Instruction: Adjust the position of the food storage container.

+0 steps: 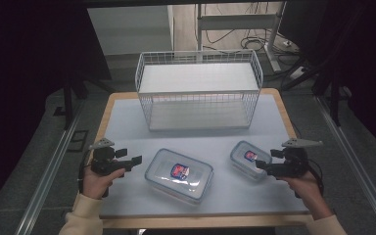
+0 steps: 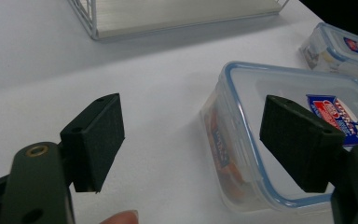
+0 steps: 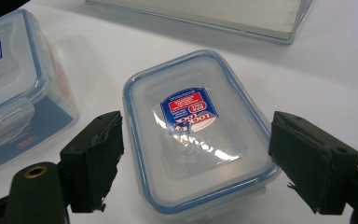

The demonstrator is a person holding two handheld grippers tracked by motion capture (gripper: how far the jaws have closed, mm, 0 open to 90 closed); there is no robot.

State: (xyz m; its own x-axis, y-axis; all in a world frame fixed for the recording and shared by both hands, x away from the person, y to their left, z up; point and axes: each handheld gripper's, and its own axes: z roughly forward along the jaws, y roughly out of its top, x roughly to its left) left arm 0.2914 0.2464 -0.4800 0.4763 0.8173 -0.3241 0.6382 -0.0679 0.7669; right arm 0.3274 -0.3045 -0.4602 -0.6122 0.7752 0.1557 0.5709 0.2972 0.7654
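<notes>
A large clear lidded container (image 1: 178, 174) with a blue rim and a red-and-blue label lies on the white board, front centre. A smaller one of the same kind (image 1: 249, 159) lies to its right. My left gripper (image 1: 131, 159) hovers just left of the large container (image 2: 261, 84), open, with nothing between its pads (image 2: 98, 140); its right pad overlaps the lid in that view. My right gripper (image 1: 267, 161) is at the small container's near end (image 3: 196, 130), open, one jaw on either side and a gap at the left pad (image 3: 95, 158).
A white wire basket (image 1: 198, 90) stands at the back of the board (image 1: 127, 122), its open side towards me. The small container (image 2: 340, 49) shows far right in the left gripper view, the large one (image 3: 9, 84) at the left in the right gripper view. Cables and dark stands lie beyond the table.
</notes>
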